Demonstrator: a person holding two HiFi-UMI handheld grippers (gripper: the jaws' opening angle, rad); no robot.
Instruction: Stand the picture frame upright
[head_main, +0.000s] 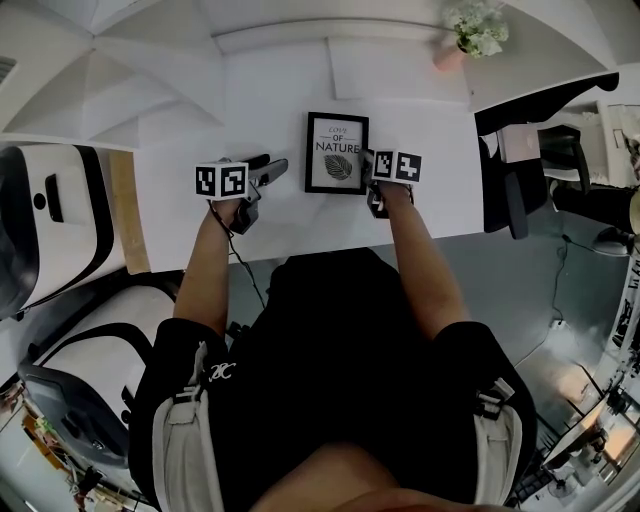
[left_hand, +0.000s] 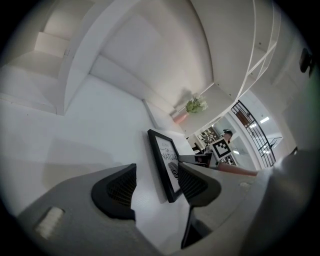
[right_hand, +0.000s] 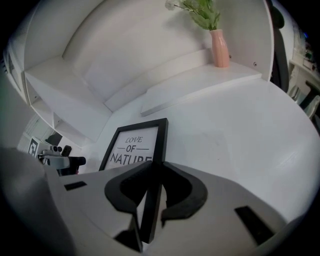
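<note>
The black picture frame with a leaf print lies face up in the middle of the white table. My right gripper sits at its right edge. In the right gripper view the frame's black side rail runs between the jaws of the right gripper, and both pads press on it. My left gripper rests just left of the frame, open. In the left gripper view the frame's near corner lies in the gap of the left gripper, close to the right jaw.
A pink vase with a green plant stands at the table's back right on a low white riser. A black office chair is off the table's right edge. White curved equipment stands to the left.
</note>
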